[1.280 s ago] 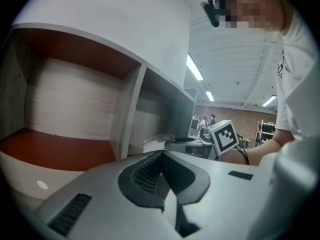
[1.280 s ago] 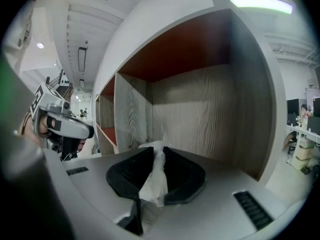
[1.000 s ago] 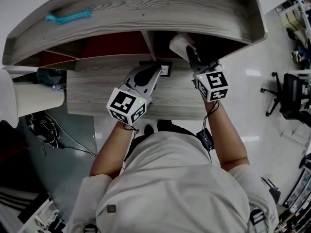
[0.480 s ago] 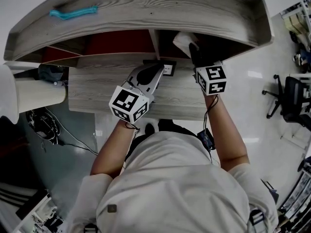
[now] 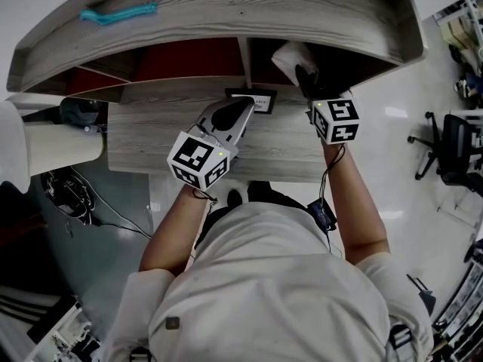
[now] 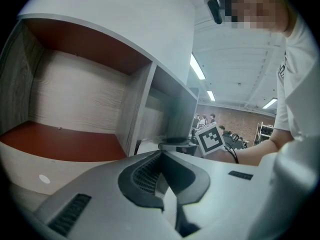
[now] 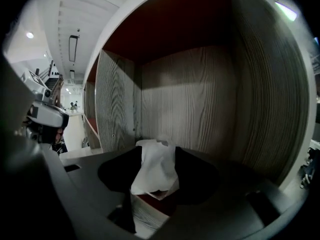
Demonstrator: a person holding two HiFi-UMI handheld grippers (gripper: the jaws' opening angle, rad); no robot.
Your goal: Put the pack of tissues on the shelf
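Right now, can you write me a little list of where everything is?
tissue pack: inside the right compartment of the shelf
right claw: jaws have just been opening, pack between them
left claw: shut, empty, over the desk
shelf top: a teal thing lies there

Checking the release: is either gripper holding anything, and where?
Nothing is held. The right gripper has just been opening; the tissue pack sits between its fingers. Left gripper shut, empty.
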